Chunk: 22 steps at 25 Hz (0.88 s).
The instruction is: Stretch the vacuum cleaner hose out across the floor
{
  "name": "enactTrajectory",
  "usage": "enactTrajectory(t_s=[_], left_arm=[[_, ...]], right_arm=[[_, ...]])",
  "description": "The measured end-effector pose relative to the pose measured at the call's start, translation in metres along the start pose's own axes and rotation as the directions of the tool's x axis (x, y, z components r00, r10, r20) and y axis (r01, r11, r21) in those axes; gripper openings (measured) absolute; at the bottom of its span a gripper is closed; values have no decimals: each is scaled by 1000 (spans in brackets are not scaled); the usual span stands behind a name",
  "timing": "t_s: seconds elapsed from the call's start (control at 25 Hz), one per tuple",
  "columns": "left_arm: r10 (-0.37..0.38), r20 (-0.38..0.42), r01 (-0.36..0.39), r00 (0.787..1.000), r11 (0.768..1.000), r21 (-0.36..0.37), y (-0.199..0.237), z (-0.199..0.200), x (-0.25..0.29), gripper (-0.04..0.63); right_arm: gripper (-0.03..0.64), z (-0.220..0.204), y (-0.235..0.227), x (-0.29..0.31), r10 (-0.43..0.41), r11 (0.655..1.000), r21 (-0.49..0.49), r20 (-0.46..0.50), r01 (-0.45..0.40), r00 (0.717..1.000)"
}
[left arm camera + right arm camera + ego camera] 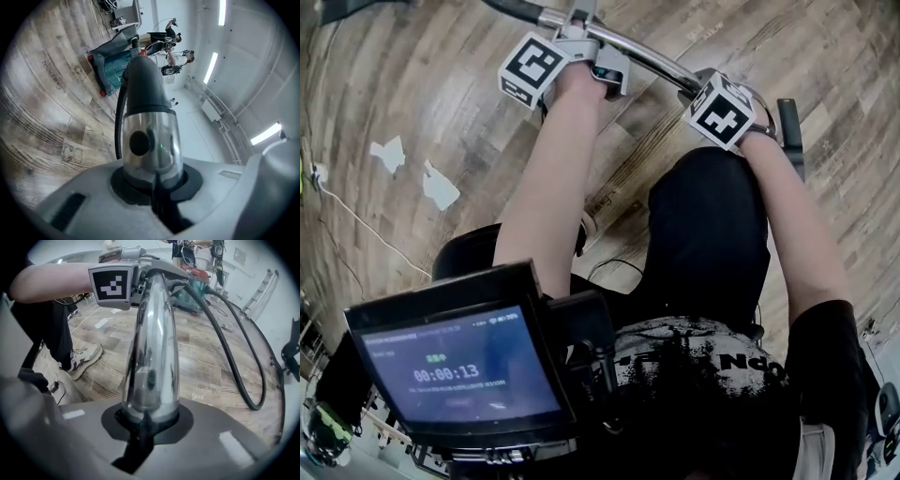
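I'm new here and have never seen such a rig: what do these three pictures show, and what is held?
No robot: a person holds a two-jaw gripper in each hand. The head view looks down from their head on the wooden plank floor; the other two views ride on the grippers. The left gripper and the right gripper are both shut on a shiny chrome vacuum tube. A black flexible hose loops over the floor; a teal vacuum cleaner stands beyond. Some white scraps lie on the floor.
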<state>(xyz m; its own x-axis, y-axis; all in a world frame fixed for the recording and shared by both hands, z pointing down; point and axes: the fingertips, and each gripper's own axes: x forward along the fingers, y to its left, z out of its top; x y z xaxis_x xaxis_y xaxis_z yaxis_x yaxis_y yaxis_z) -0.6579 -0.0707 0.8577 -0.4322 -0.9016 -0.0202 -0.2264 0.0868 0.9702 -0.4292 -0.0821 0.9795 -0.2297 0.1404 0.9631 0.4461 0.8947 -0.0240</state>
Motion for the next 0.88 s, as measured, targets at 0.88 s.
enactTrajectory(t_s=[0.88], left_arm=[[-12,-282,29,959,998,57,-501,-33,-24,49]], right_arm=[[58,25,124,-485,196,937,262,151,-231,969]])
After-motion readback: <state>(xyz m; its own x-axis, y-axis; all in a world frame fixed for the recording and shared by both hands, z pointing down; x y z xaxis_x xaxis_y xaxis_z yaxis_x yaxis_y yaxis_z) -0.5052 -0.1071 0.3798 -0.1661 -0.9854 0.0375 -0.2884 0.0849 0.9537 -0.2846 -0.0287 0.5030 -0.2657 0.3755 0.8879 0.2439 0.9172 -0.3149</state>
